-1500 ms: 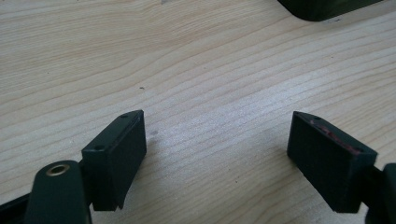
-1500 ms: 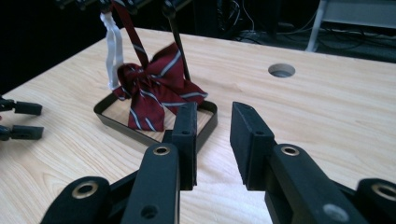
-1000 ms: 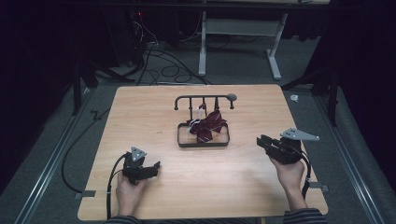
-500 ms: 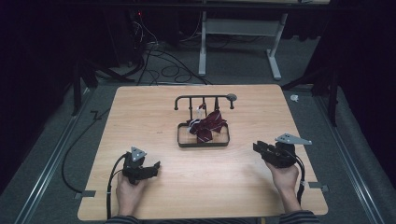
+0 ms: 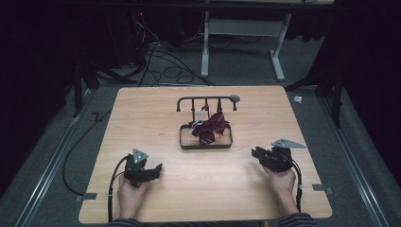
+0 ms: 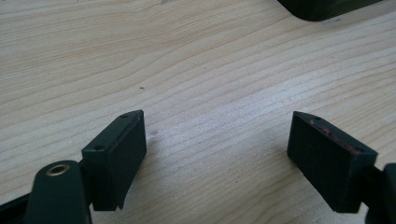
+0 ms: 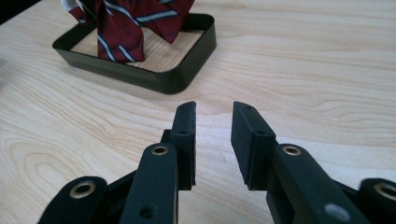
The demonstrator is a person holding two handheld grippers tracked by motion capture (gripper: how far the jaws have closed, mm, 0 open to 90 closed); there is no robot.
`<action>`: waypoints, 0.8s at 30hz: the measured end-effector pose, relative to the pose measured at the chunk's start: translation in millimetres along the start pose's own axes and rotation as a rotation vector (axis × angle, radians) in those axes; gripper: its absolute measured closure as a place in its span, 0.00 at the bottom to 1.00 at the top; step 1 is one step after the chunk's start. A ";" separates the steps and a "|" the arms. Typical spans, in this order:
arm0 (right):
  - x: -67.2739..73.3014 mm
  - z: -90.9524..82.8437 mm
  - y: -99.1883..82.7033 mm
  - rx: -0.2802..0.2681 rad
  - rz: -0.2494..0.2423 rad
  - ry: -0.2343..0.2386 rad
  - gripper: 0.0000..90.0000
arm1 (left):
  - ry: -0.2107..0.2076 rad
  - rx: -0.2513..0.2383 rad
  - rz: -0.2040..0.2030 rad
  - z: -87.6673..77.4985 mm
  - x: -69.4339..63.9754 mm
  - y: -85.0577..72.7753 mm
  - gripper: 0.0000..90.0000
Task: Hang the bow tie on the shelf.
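A dark red striped tie [image 5: 210, 127] lies bunched in a black tray [image 5: 205, 145] at the table's middle, partly draped toward the black peg rack [image 5: 208, 99] behind it. My left gripper [image 5: 156, 169] rests low at the near left, jaws wide open over bare wood [image 6: 215, 119]. At the near right my right gripper [image 5: 256, 152] points toward the tray. Its jaws [image 7: 213, 106] stand a narrow gap apart with nothing between them. The tie [image 7: 126, 23] and the tray's rim [image 7: 182, 77] lie ahead of it to its left.
The wooden table [image 5: 156, 118] has bare room on both sides of the tray. A corner of the black tray [image 6: 322, 7] lies beyond my left gripper. Cables and a metal stand's legs [image 5: 279, 61] are on the floor behind the table.
My right gripper has sunk toward the tabletop and shifted slightly left. The left gripper, the tie and the tray have stayed put.
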State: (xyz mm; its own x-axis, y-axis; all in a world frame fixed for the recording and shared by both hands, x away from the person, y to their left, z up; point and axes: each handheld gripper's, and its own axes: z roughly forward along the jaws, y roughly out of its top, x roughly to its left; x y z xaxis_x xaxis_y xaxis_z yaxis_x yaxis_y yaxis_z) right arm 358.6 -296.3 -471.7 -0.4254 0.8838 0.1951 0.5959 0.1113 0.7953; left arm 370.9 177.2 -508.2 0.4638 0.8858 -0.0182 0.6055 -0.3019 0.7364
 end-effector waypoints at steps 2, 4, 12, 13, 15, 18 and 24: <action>0.3 3.7 -2.3 0.008 -0.003 -0.003 0.81 | 0.000 0.000 0.000 0.0 0.0 0.0 0.22; 1.1 6.9 -3.9 0.020 -0.009 -0.009 0.80 | 0.000 0.000 0.000 0.0 0.0 0.0 0.22; 3.9 15.9 -8.1 0.046 -0.026 -0.024 0.80 | 0.000 0.001 0.001 -0.1 -0.1 0.0 0.22; 4.2 16.7 -8.7 0.049 -0.027 -0.026 0.80 | 0.000 0.001 0.001 -0.1 -0.1 0.0 0.22; 4.7 18.2 -9.9 0.057 -0.026 -0.028 0.80 | 0.000 0.001 0.001 -0.1 -0.1 0.0 0.22; 4.9 20.0 -11.3 0.062 -0.028 -0.029 0.80 | 0.000 0.001 0.001 -0.1 -0.1 0.0 0.22; 6.5 24.1 -14.0 0.075 -0.041 -0.037 0.79 | 0.000 0.001 0.001 -0.1 -0.1 -0.1 0.22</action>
State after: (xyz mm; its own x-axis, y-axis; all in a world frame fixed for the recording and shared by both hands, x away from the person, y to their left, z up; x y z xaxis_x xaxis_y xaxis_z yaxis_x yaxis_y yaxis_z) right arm 364.0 -281.2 -495.4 -0.4259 0.8937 0.1408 0.6281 0.1801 0.7570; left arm 370.7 177.2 -508.2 0.4643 0.8855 -0.0175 0.6055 -0.3029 0.7359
